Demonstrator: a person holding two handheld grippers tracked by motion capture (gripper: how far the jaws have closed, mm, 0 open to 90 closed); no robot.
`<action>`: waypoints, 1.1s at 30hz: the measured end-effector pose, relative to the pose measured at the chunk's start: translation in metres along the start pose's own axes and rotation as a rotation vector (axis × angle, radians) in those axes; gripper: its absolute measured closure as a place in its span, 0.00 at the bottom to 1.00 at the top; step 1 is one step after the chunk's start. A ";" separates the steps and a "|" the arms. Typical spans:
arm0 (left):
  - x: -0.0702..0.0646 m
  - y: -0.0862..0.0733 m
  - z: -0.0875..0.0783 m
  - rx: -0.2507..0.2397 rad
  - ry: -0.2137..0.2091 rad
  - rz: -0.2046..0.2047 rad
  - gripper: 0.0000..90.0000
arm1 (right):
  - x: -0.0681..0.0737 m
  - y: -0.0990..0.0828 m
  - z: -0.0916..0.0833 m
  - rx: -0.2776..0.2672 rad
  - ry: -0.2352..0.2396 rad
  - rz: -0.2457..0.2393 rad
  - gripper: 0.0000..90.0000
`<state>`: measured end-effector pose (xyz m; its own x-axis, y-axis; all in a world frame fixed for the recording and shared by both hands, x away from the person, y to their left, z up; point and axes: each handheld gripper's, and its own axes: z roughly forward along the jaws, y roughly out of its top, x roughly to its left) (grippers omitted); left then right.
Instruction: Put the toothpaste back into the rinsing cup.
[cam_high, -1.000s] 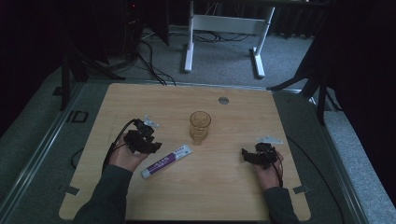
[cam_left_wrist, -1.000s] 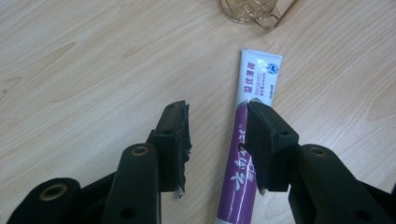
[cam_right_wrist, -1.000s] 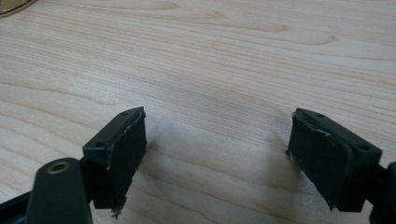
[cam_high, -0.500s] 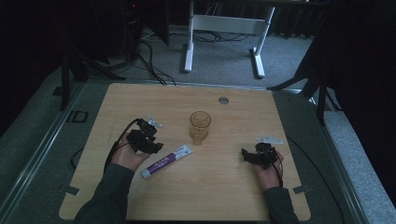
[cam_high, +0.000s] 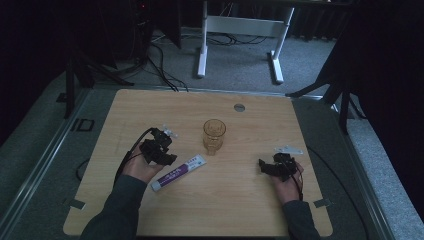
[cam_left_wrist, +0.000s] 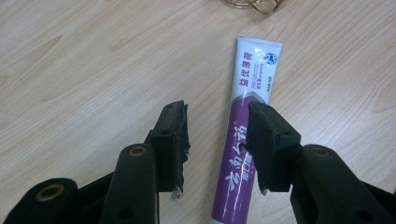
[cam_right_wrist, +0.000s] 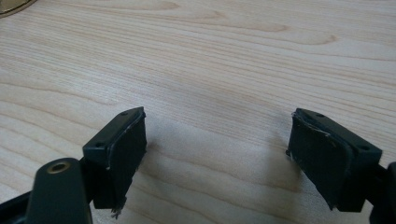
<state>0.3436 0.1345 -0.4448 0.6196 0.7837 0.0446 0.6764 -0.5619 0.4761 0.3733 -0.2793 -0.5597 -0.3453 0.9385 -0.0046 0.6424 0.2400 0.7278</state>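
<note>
Pale wood made up the surface (cam_high: 150, 107), set on dark grey flooring, with a white stand and loose cables in the gloom at the top of the high view. Near the middle of that frame lay the toothpaste tube (cam_high: 178, 172), flat and slanted, cap end toward the lower left. Just above its upper end stood the glass cup (cam_high: 214, 135), upright and, as far as the dim picture showed, with nothing in it.

The left gripper (cam_left_wrist: 217, 140) sat low over the tube (in the left gripper view, the white and purple body ran up between the two black jaws). Those jaws had just been opening and stood partly apart; the right-hand one overlapped the tube's edge, but neither appeared to press on it. So the tube seemed not yet taken up, and nothing had gone into the cup.

The right gripper (cam_right_wrist: 217, 154) waited at the lower right of the high view, well apart from both things, its jaws spread wide over bare wood with nothing between them.

Closing on the tube, lifting it and carrying it to the cup all looked to be left.
</note>
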 end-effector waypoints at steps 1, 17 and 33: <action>0.000 0.000 0.000 0.000 -0.001 0.003 0.64 | 0.000 0.000 0.000 0.000 0.000 0.000 0.21; -0.003 0.006 0.005 0.022 -0.012 0.003 0.63 | 0.000 0.000 0.000 0.000 0.000 0.000 0.21; -0.005 0.006 0.015 0.072 -0.019 0.008 0.62 | 0.000 0.000 0.000 0.000 0.000 0.000 0.21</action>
<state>0.3505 0.1231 -0.4552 0.6325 0.7740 0.0310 0.6976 -0.5865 0.4115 0.3732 -0.2793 -0.5597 -0.3452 0.9385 -0.0043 0.6426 0.2397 0.7277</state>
